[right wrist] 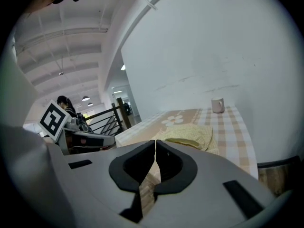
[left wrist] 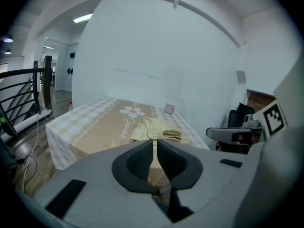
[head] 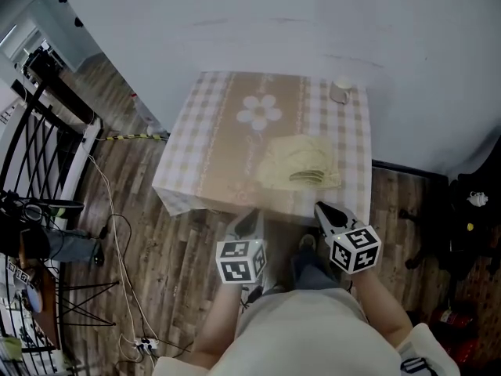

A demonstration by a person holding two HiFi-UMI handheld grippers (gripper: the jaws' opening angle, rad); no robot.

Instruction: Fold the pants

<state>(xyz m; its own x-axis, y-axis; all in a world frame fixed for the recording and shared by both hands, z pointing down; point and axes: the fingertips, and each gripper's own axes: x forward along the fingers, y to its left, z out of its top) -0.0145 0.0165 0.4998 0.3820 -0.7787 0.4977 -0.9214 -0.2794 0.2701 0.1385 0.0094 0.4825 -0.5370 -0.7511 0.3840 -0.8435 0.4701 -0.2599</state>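
Item 1, far left of the head view: black metal railing (head: 35,143) over a wood-plank floor (head: 141,210), with loose cables (head: 109,210) trailing across the boards.

Item 2, upper centre: table (head: 211,116) set against a white wall (head: 274,14), covered in a beige cloth with checked borders and a white flower print (head: 259,110).

Item 3, lower centre-left: left gripper (head: 249,219), held off the table's near edge and pointing toward the table. Its own view shows the jaws drawn almost together, only a thin slit between them, nothing in the slit.

Item 4, right half of the tabletop, toward the near edge: pants (head: 301,163), pale yellow, lying in a compact folded pile. Neither gripper touches them.

Item 5, lower centre-right: right gripper (head: 325,212), just off the table's near edge, apart from the pants. Its own view shows the jaws closed against each other, empty.

Item 6, far right corner of the table: small pale cup (head: 340,91), upright, well apart from the pants.

Item 7, right margin: dark chair and other dark objects (head: 470,210) on the floor, detail unclear.
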